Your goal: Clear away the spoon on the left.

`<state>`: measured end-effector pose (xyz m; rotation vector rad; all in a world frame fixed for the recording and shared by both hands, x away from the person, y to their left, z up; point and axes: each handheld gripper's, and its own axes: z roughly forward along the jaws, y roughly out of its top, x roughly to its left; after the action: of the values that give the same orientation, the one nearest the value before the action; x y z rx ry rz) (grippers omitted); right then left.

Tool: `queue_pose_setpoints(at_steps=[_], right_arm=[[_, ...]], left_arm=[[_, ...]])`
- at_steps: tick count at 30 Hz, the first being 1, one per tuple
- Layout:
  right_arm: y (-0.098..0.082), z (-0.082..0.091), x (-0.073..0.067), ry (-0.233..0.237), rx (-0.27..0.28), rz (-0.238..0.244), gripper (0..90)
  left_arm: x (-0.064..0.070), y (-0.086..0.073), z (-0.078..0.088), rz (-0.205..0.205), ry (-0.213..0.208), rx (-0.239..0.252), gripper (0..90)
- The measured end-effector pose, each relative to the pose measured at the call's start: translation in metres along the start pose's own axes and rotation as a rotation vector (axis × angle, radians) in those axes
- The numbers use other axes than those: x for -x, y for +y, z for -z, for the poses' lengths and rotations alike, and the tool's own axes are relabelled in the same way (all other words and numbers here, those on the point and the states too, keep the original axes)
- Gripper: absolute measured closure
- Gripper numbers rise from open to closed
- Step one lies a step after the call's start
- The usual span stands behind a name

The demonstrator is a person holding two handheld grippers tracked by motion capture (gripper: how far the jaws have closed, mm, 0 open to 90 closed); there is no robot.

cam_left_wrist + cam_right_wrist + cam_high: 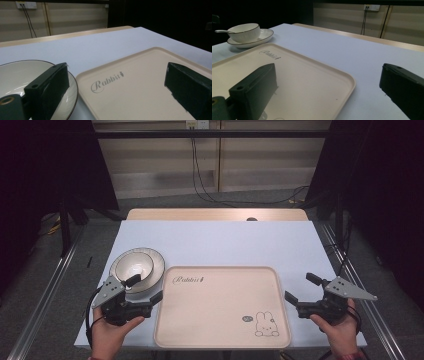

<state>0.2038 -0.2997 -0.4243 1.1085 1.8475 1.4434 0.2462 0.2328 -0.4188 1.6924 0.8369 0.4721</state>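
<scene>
A beige tray (220,320) with a rabbit drawing and the word "Rabbit" lies at the table's front middle. Left of it a white bowl (132,264) sits on a dark-rimmed plate (154,258); in the right gripper view a spoon handle (222,31) sticks out of the bowl (245,32). My left gripper (145,289) is open at the plate's near edge, one jaw over the plate (37,75), the other over the tray (140,82). My right gripper (302,288) is open just right of the tray, its jaws straddling the tray's right rim (348,85). Nothing is held.
A pale blue sheet (220,245) covers the table, with a wooden strip (215,214) along the far edge. Cables (200,185) hang down the wall behind. Metal rails (45,290) run along both sides of the table.
</scene>
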Motion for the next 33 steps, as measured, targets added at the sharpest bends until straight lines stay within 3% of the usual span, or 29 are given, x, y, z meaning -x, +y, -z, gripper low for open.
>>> queue_pose_setpoints(at_steps=[6,9,16,27,33], right_arm=[[0.0,-0.003,-0.002,0.031,-0.005,0.031,1.1],[0.0,-0.005,-0.002,0.034,-0.008,0.016,1.1],[-0.002,-0.008,-0.004,0.046,-0.017,0.036,1.1],[-0.002,-0.01,-0.004,0.031,-0.023,0.046,1.2],[-0.003,-0.01,-0.004,0.027,-0.022,0.048,1.0]], left_arm=[[-0.002,-0.002,0.005,0.003,0.014,0.001,5.8],[-0.005,-0.005,0.009,-0.003,0.035,-0.009,5.8],[-0.007,-0.009,0.013,-0.015,0.069,-0.03,7.0],[-0.012,-0.016,0.02,-0.01,0.112,-0.041,9.5],[-0.013,-0.018,0.022,-0.027,0.141,-0.06,14.2]])
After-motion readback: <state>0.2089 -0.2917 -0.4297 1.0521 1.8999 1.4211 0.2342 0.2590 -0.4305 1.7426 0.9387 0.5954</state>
